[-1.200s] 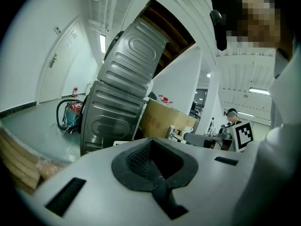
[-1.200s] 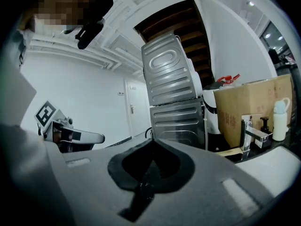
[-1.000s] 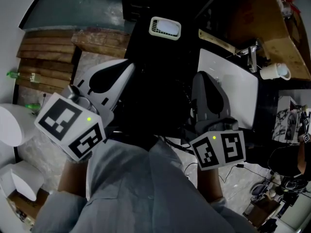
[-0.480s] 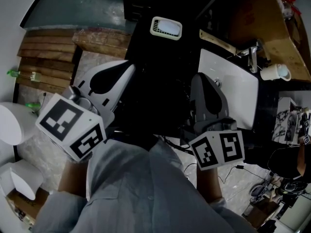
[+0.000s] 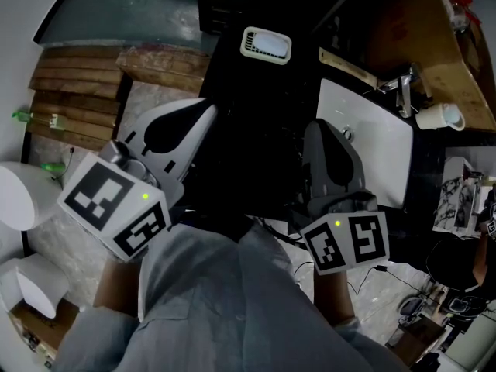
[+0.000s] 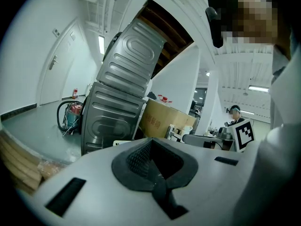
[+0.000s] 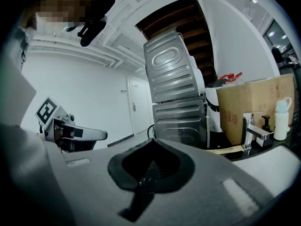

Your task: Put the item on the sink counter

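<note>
A tall grey metal appliance (image 6: 123, 98) and a cardboard box (image 7: 249, 107) stand in a white-walled room. A white sink basin (image 5: 372, 142) sits in the dark sink counter (image 5: 310, 76), and a white container (image 5: 438, 116) stands near the faucet (image 5: 403, 91). A small white tray (image 5: 266, 44) lies on the dark surface left of the basin. The left gripper (image 5: 203, 108) and right gripper (image 5: 316, 124) have their jaws pressed together, gripping nothing

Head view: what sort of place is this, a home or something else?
Probably a workshop or test lab with a mock washroom corner, not a home: a white sink stands next to a big cardboard box, and two stacked metal machine casings stand with their bare backs showing.
</note>
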A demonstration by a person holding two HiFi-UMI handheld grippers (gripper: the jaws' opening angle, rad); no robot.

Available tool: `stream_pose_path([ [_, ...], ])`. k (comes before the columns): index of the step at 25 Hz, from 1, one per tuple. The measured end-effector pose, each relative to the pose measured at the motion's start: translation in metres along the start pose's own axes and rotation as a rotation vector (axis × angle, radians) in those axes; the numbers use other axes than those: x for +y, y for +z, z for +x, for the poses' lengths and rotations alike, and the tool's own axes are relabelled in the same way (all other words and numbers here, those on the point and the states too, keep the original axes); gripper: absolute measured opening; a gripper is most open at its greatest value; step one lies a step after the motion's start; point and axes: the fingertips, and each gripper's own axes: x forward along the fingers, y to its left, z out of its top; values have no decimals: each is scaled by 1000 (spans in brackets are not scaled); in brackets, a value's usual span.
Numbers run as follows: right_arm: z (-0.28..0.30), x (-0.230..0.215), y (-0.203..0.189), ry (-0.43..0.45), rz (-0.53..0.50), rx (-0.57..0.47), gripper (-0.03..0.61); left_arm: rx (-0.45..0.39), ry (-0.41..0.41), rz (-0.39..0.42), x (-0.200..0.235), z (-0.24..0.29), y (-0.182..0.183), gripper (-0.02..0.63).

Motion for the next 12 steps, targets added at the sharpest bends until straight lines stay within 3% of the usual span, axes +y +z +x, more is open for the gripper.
stream_pose_path([
  [12, 0, 8, 2, 18, -55, -2, -3, -27, -3, -5, -3, -1, 6, 5],
])
